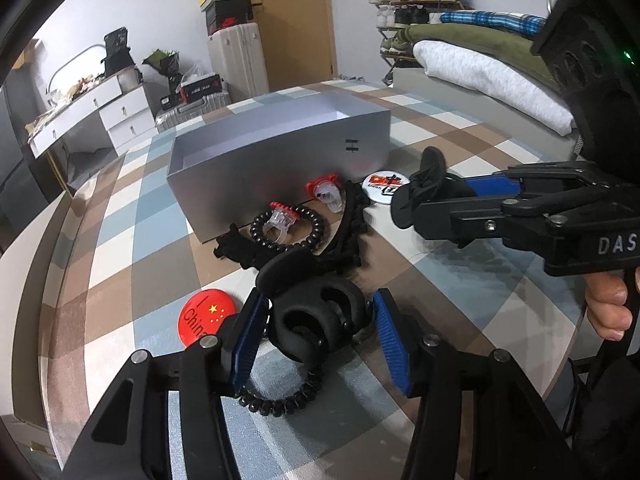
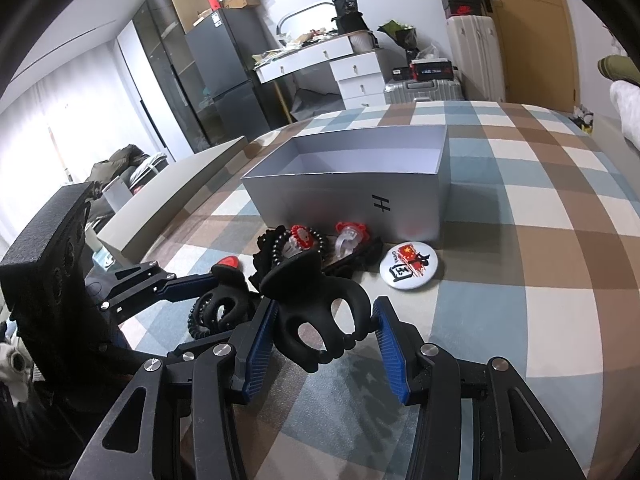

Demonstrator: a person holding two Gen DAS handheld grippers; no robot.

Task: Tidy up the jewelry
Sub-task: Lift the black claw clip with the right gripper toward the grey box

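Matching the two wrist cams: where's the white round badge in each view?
Left wrist: white round badge sits right of centre, by the grey box's near right corner, just behind the right tool's tip.
Right wrist: white round badge lies right of centre, in front of the box's near right corner, on the checked cloth.
Shared landmark: the open grey box with the black mark on its side.
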